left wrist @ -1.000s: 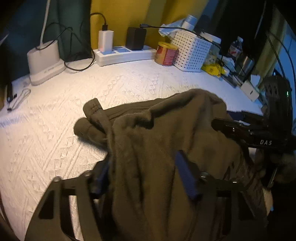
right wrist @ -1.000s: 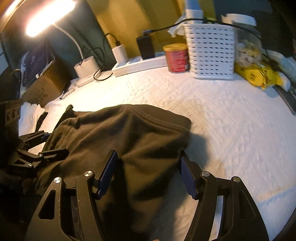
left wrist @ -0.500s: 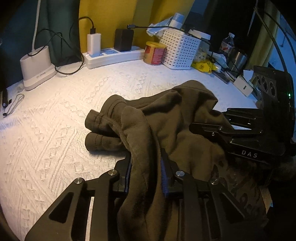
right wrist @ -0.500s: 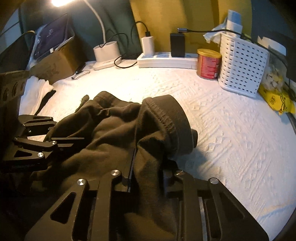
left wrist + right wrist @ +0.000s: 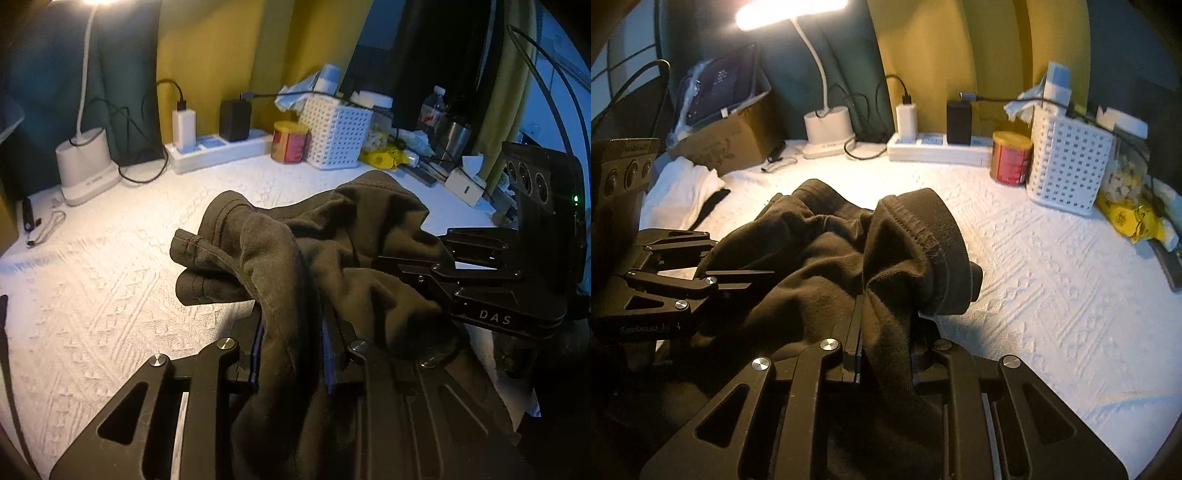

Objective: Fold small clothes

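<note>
Left claw (image 5: pixel 291 354) clenched on a fold of the dark olive garment (image 5: pixel 332 251), blue-edged fingers (image 5: pixel 257 347) pressed against the cloth on both sides. Right claw (image 5: pixel 886 347) likewise clenched on the same garment (image 5: pixel 827 258), near its ribbed hem (image 5: pixel 934 236), which curls over above the fingers. Garment bunched and lifted between the two claws, hanging just above the white textured desk (image 5: pixel 92 295) cover; two hemmed ends (image 5: pixel 199 266) stacked at left in the left wrist view. Right claw seen from the side at right of the left wrist view (image 5: pixel 480 280); left claw at left of the right wrist view (image 5: pixel 683 280). Far edge: lamp base (image 5: pixel 829 127), power strip (image 5: pixel 938 147) with chargers, red tin (image 5: pixel 1012 157), white perforated basket (image 5: pixel 1067 166), yellow packet (image 5: pixel 1126 218). Cardboard box (image 5: pixel 724 140) and white cloth (image 5: pixel 683 184) at far left.
</note>
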A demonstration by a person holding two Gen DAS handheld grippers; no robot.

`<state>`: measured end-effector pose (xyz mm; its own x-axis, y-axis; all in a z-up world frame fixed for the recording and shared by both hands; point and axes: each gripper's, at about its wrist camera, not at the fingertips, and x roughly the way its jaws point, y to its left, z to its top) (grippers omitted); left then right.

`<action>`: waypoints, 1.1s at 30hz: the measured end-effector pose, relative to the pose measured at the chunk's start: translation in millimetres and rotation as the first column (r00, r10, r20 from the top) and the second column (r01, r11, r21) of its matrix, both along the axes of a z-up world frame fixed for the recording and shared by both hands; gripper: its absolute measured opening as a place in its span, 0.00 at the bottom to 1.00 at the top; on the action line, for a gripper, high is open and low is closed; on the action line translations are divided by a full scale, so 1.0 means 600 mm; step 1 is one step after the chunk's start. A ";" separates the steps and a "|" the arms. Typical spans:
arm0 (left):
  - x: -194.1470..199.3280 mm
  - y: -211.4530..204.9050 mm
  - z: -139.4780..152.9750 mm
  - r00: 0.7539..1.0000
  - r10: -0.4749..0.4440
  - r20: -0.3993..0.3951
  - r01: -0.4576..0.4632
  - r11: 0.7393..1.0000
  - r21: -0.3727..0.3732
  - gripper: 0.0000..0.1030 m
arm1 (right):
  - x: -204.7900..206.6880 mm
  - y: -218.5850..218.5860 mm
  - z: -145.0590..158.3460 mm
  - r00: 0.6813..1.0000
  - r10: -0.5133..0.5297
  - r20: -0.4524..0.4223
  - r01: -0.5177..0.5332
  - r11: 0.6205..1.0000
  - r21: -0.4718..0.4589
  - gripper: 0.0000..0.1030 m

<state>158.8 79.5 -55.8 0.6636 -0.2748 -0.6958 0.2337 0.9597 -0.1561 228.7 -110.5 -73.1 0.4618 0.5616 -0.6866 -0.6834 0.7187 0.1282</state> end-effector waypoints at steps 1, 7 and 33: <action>-0.004 0.000 0.004 1.000 0.001 0.007 -0.001 1.000 0.001 0.23 | -0.004 -0.001 0.005 1.000 -0.002 0.009 0.002 1.000 0.003 0.18; -0.033 -0.002 0.030 0.998 0.005 0.059 -0.005 1.000 0.004 0.22 | -0.036 -0.008 0.040 0.998 -0.007 0.066 0.006 1.000 0.029 0.18; -0.160 -0.020 0.127 0.958 0.012 0.286 -0.020 0.999 0.027 0.20 | -0.191 -0.047 0.179 0.959 -0.043 0.279 0.003 0.989 0.145 0.17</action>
<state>62.7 67.7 20.6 0.8401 -0.2448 -0.4841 0.2489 0.9668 -0.0569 114.0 -138.5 34.5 0.6382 0.6304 -0.4420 -0.6899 0.7231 0.0353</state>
